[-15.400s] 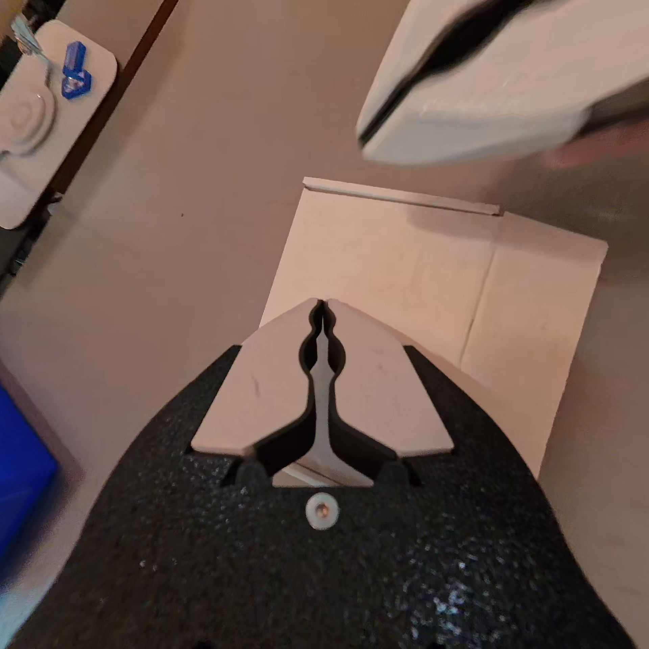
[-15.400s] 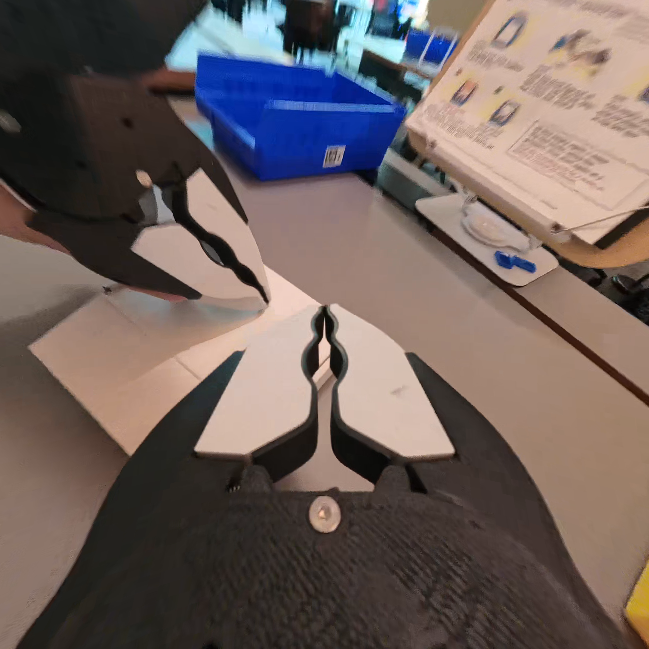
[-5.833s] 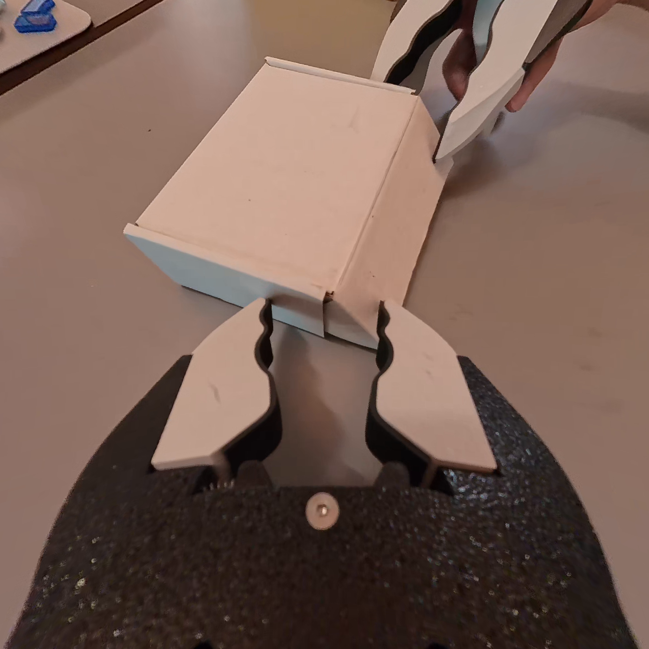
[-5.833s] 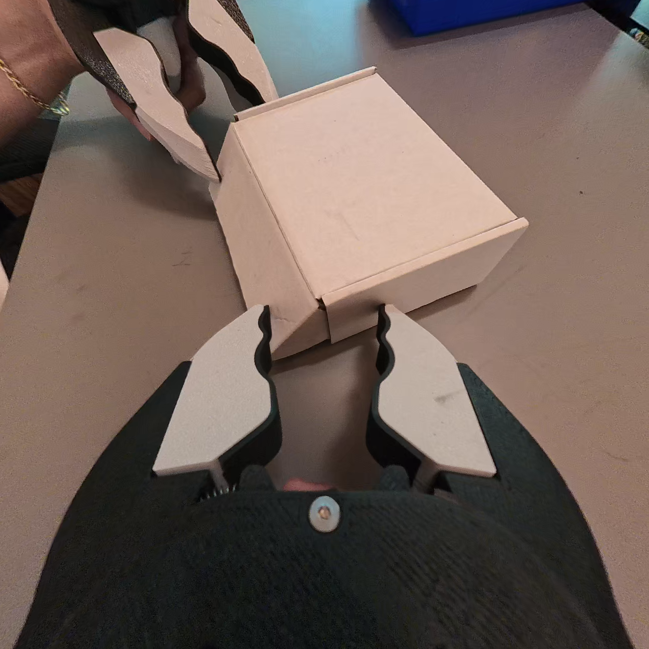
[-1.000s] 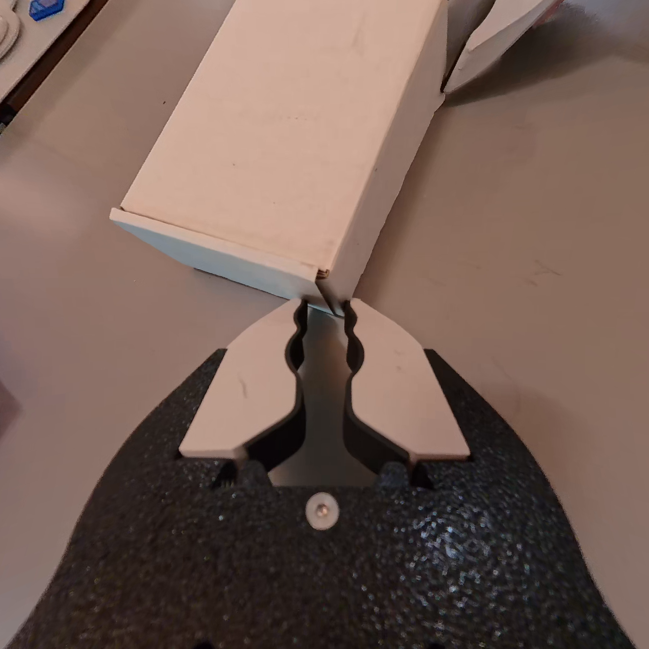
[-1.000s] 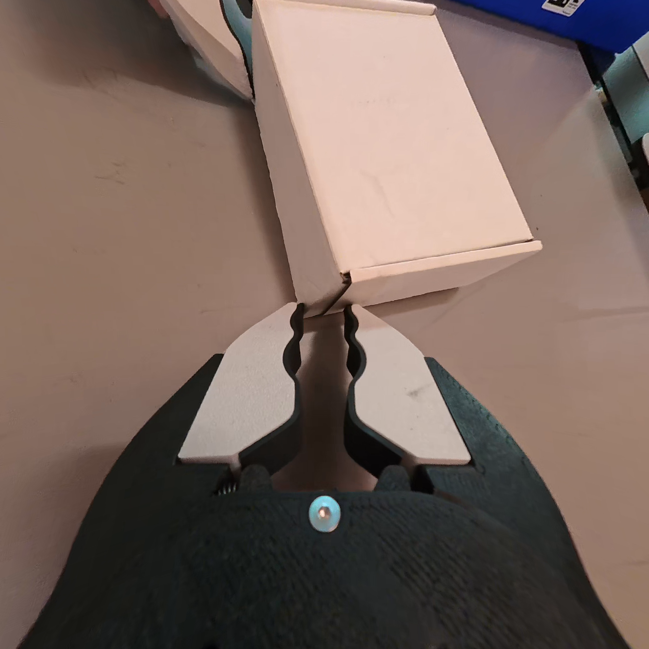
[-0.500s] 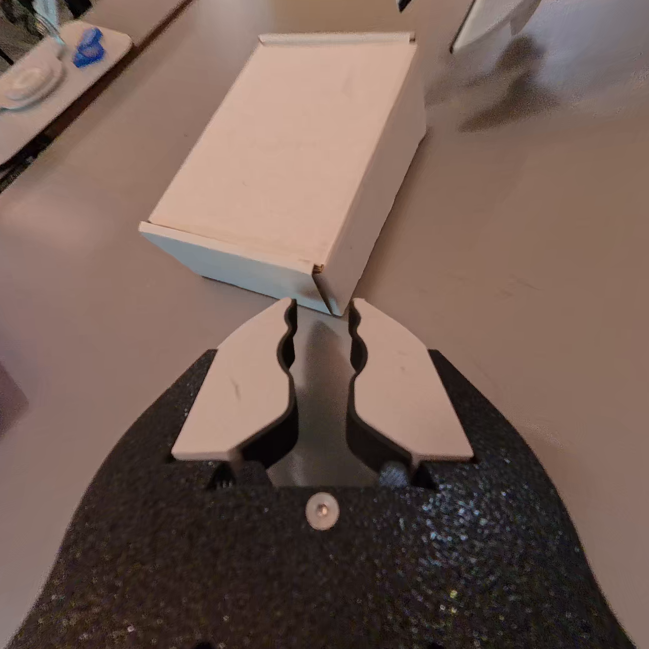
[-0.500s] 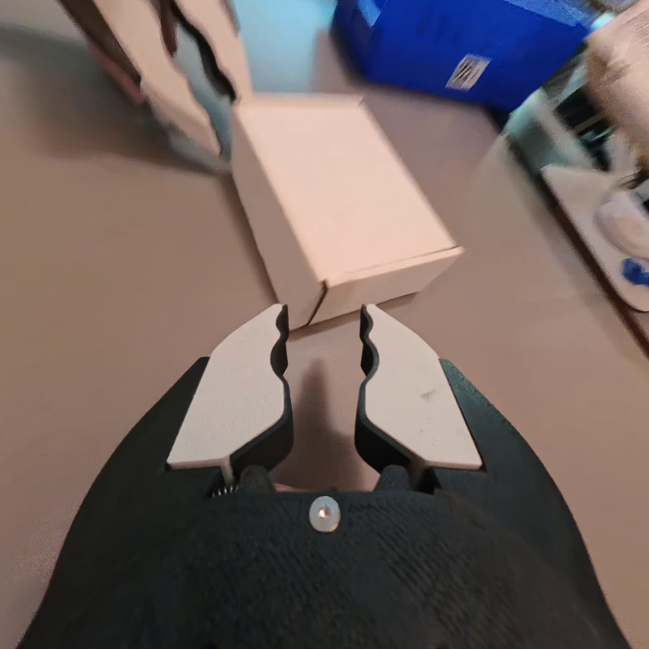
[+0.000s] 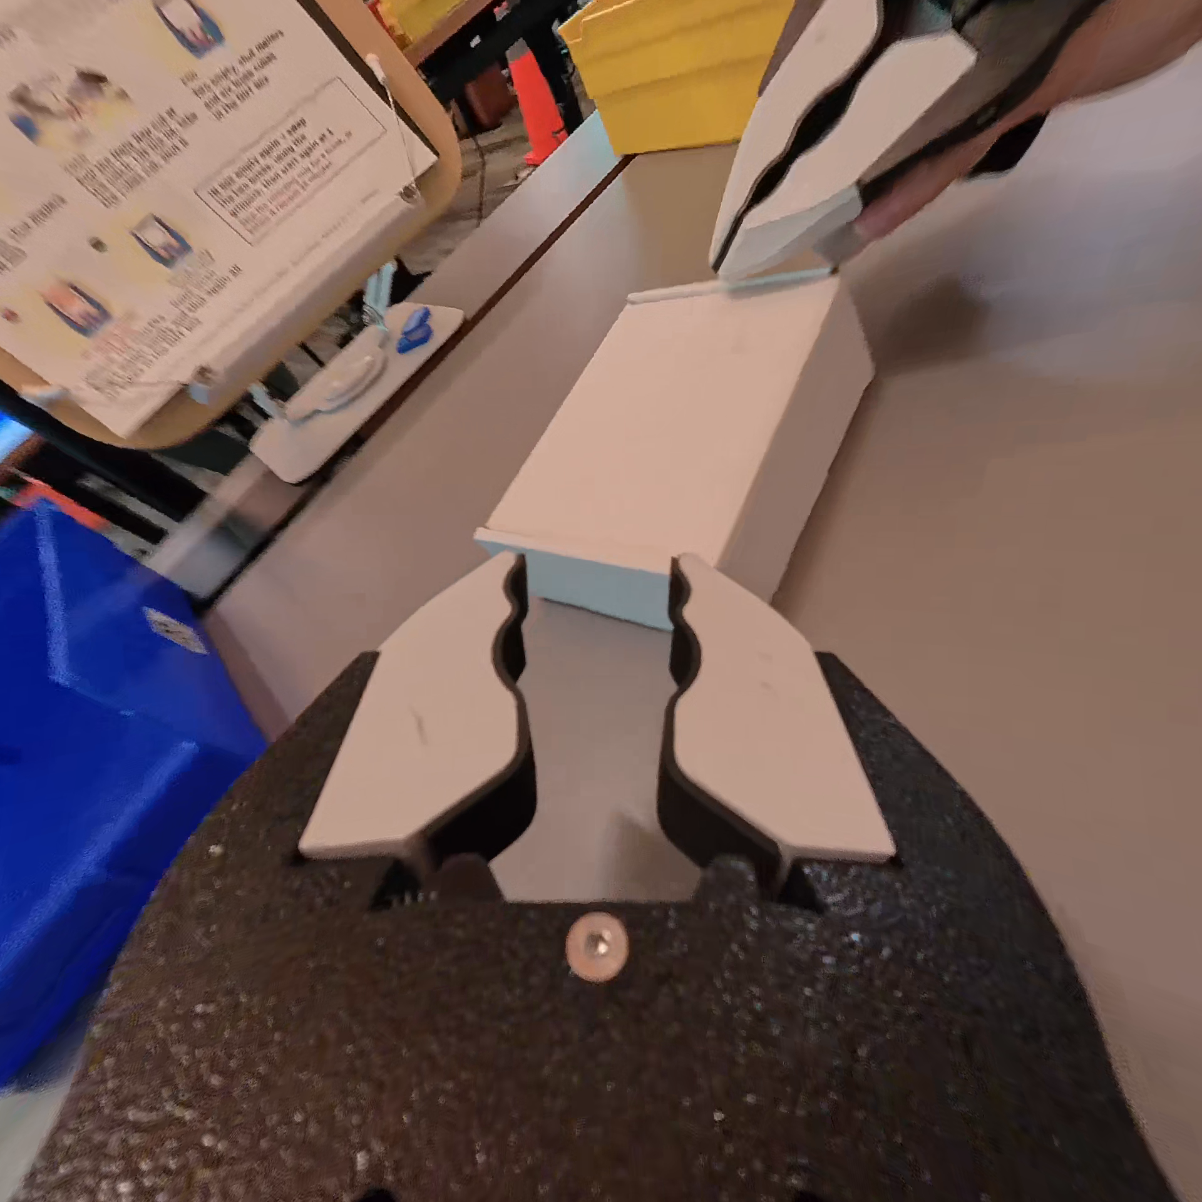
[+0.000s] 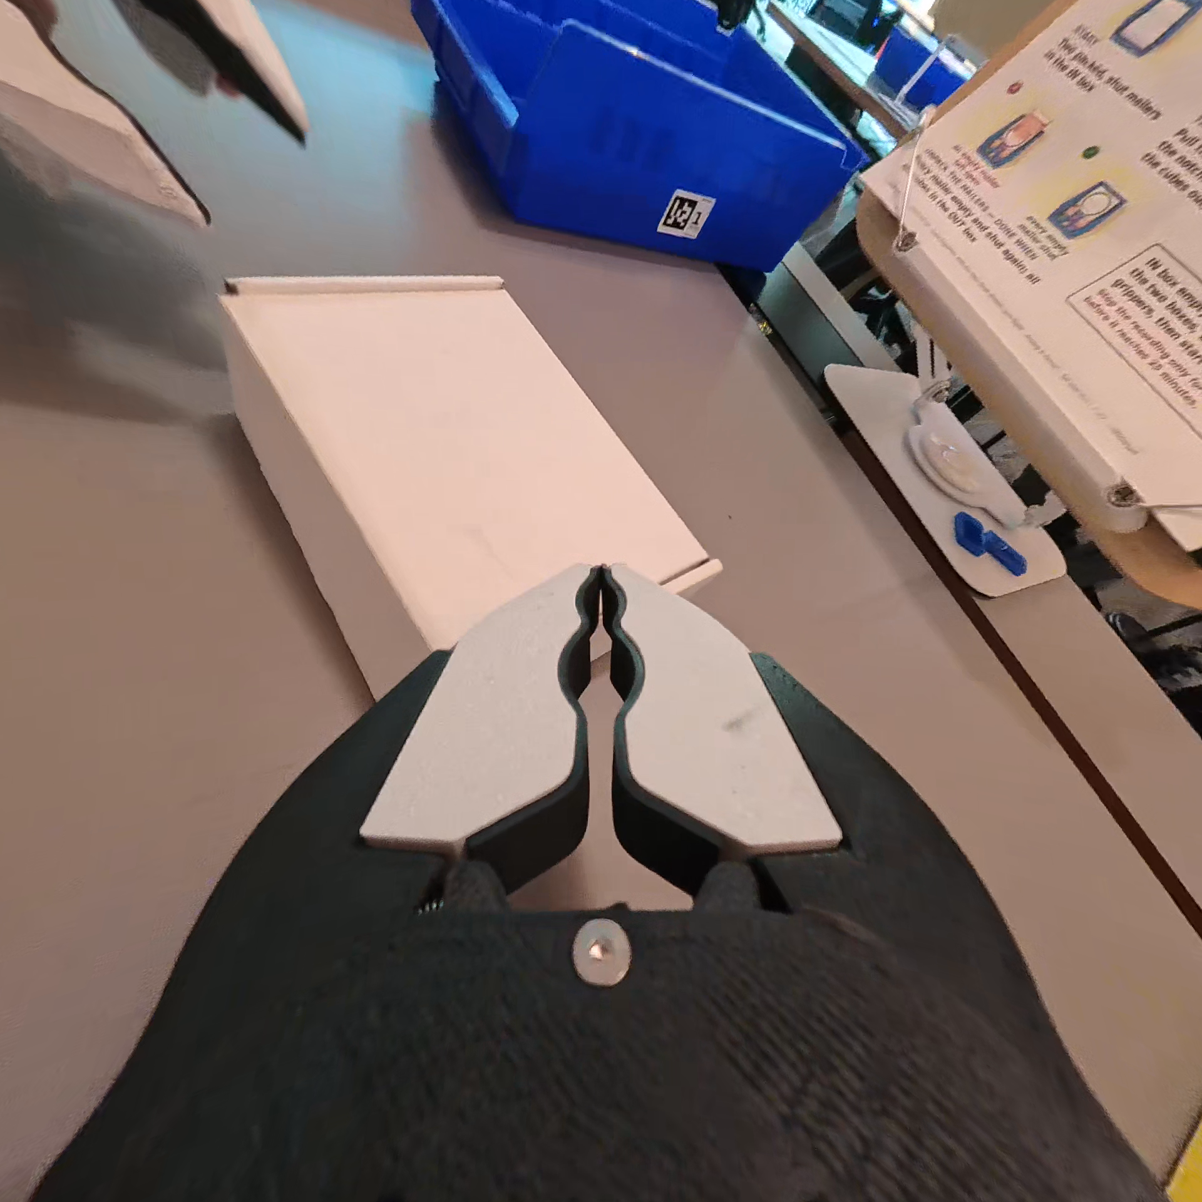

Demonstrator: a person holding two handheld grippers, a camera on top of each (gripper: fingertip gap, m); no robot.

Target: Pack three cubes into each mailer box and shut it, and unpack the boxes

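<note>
Mailer box (image 9: 676,416) shut, flat on desk (image 9: 975,520), frame centre. Left claw (image 9: 595,572) parted at near end wall, likely ready to grip. Right claw (image 10: 601,575) together, empty, above opposite end, probably for pressing lid.

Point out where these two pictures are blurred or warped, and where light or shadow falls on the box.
Left wrist view: the blue bin and the instruction sheet smear with motion blur; the right gripper is soft; the wide lens stretches the mailer box.
Right wrist view: the left gripper is blurred, with a soft dark shadow on the table beside the evenly lit box.
</note>
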